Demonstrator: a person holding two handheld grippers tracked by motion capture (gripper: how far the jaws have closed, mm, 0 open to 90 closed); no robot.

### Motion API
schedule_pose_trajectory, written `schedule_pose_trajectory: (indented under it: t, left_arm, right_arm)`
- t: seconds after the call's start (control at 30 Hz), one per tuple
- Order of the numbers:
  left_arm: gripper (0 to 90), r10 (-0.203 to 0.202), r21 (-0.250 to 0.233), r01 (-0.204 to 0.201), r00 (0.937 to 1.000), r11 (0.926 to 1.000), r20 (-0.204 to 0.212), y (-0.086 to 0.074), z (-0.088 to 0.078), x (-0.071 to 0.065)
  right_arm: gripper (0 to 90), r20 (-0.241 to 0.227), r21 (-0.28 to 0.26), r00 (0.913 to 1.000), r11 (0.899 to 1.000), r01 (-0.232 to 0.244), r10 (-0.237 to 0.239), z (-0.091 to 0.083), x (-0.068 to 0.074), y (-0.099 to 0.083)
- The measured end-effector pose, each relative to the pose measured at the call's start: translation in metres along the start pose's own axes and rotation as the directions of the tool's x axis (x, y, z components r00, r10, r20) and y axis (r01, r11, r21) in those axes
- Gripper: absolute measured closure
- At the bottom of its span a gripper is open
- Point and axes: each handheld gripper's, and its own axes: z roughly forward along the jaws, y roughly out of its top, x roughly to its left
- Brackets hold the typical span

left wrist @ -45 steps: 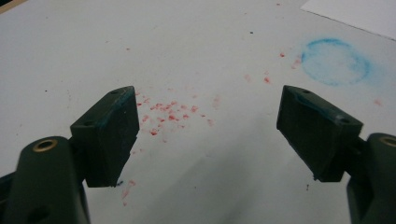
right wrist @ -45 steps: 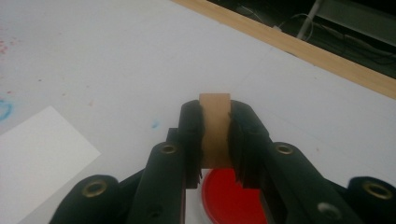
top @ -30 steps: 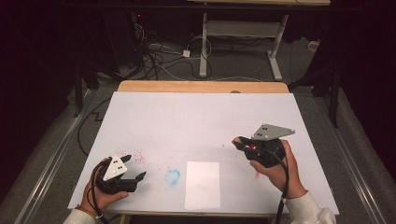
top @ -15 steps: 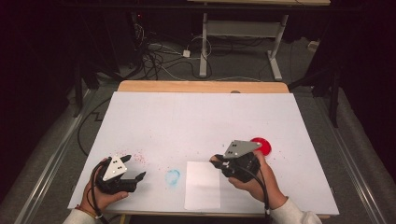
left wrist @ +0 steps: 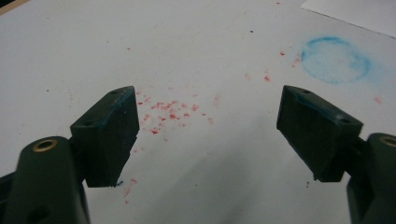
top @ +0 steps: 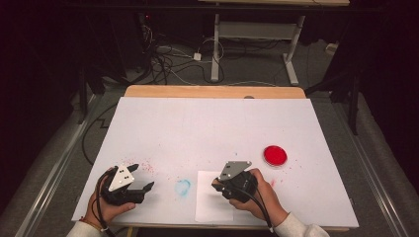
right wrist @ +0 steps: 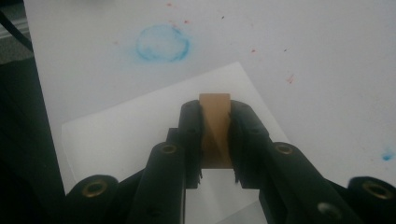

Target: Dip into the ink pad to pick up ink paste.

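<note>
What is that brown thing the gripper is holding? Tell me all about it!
The brown block is a small, flat-sided piece that looks like wood or cardboard, plain tan. The right gripper is shut on it, its jaws pressing both sides, so its top pokes out. It hangs over the white paper sheet on the table.

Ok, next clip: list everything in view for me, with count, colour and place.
Wooden block: one, tan, clamped in the right gripper over the paper sheet.
Paper sheet: one, white, near edge, centre.
Ink dish: one, red, right of centre.
Blue ring stain: one, left of the sheet.
Red specks: scattered, near left.
Table: one, white cover, wooden far edge.
Left gripper: black, jaws open, nothing between them.
Right gripper: black, jaws shut on the block.
</note>
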Motion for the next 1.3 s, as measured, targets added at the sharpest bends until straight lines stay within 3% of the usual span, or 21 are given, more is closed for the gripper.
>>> schedule_pose_trajectory:
  t: [0.3, 0.37, 0.5, 1.3]
  left_arm:
    - [20.3, 0.0, 0.002, 0.0, 1.0, 1.0, 0.001, 0.0, 0.0, 0.0]
    - [20.3, 0.001, 0.004, -0.001, 1.0, 1.0, 0.001, 0.0, 0.001, 0.0]
    - [20.2, 0.0, 0.005, 0.0, 1.0, 1.0, 0.002, 0.0, 0.001, 0.0]
    - [20.2, 0.0, 0.004, 0.0, 1.0, 1.0, -0.001, 0.0, 0.0, -0.001]
  right_arm:
    - [75.8, -0.01, 0.059, 0.9998, 0.998, 0.018, -0.018, 0.017, 0.002, -0.004]
    - [75.9, -0.011, 0.096, 0.9999, 0.995, 0.013, -0.012, 0.023, 0.002, -0.006]
    - [75.9, -0.02, 0.112, 0.9998, 0.994, -0.002, 0.004, 0.027, 0.0, -0.007]
    - [76.0, -0.037, 0.11, 0.9993, 0.994, -0.004, 0.008, 0.03, -0.002, -0.008]
